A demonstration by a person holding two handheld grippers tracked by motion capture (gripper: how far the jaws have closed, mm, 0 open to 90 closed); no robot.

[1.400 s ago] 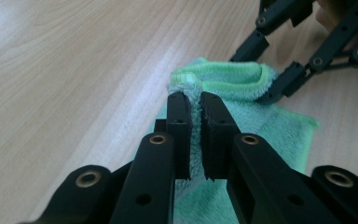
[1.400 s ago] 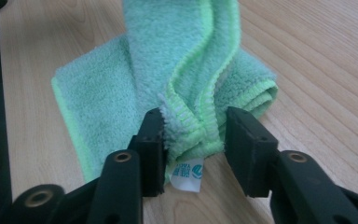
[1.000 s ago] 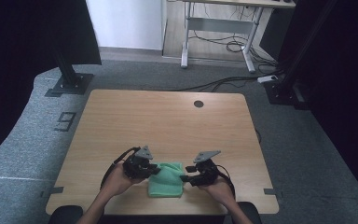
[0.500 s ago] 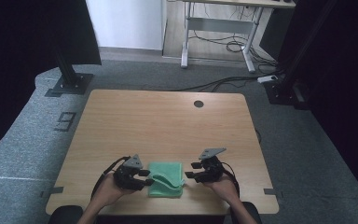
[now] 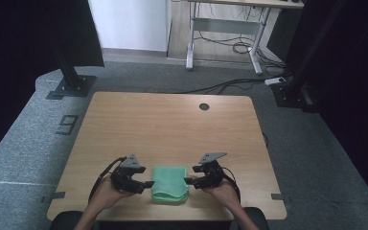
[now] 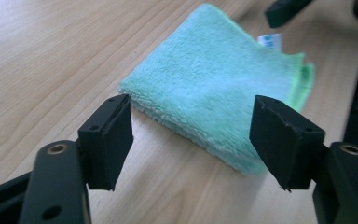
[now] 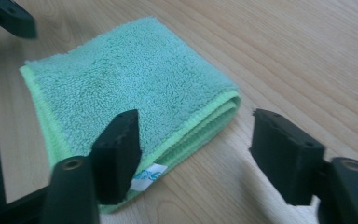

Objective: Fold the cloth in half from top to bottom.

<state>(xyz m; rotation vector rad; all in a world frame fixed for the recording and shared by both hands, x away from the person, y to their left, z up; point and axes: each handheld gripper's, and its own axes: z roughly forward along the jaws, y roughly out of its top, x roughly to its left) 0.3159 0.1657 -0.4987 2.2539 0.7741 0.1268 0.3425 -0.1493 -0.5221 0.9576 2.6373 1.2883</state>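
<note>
Fingers [image 6: 109, 140] of the left gripper [image 6: 193, 140] are standing well apart, having just been opening, with nothing pressed between them; the near edge of the folded green microfibre cloth [image 6: 214, 88] is lying beyond the gap, clear of both pads. Fingers [image 7: 121, 149] of the right gripper [image 7: 196, 154] are likewise standing apart, having just been opening; the inner finger is overlapping the cloth's layered edge beside the small white label [image 7: 150, 175] in this view, but is not clamping it, and whether it is touching cannot be told.

In the high view the cloth [image 5: 170, 183] is lying flat, folded into a thick pad, on the wooden table [image 5: 172, 124] near the person's edge, directly between the two grippers. The left gripper [image 5: 146, 183] is sitting just beside the cloth's left side and the right gripper [image 5: 188, 181] just beside its right side, each pointing inward at it. A round cable hole [image 5: 204, 106] is showing at the table's far side, well apart from the cloth.
</note>
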